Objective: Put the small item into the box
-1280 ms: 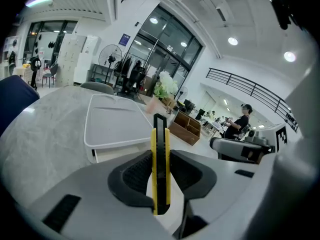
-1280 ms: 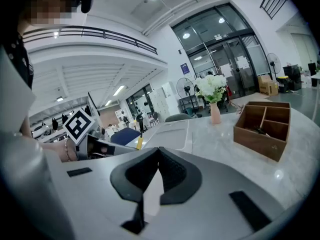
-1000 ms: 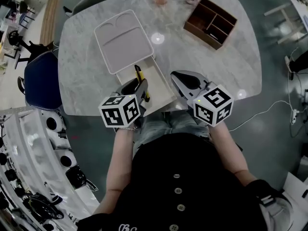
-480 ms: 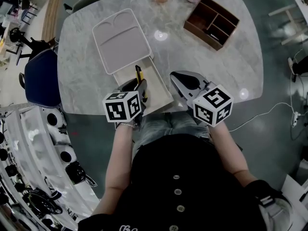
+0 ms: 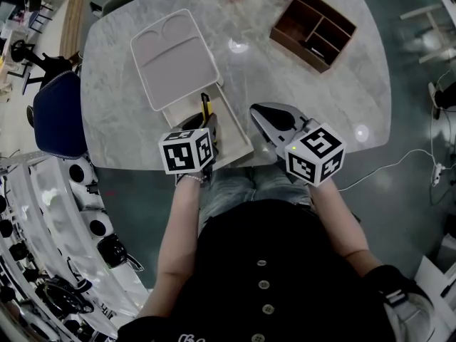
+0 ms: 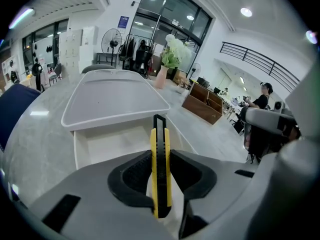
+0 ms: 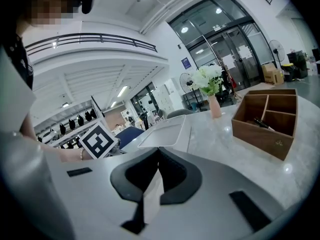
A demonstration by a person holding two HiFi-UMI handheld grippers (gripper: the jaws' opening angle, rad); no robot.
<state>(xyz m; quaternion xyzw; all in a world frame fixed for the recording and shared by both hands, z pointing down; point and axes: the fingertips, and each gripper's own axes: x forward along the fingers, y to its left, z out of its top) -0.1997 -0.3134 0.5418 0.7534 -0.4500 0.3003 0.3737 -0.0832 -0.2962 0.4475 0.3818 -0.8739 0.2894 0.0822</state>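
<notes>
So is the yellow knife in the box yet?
Not yet. Done: the lid sits pushed back, so the box is open. In hand: the left gripper grips the knife, held over the box. Left: lower it in and let go. The right gripper is shut and empty.

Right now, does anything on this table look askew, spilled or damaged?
Only the lid: it lies offset over the far end of the box, leaving the near part open. That looks deliberate, since the left gripper holds a yellow utility knife over the opening. Nothing spilled or damaged.
</notes>
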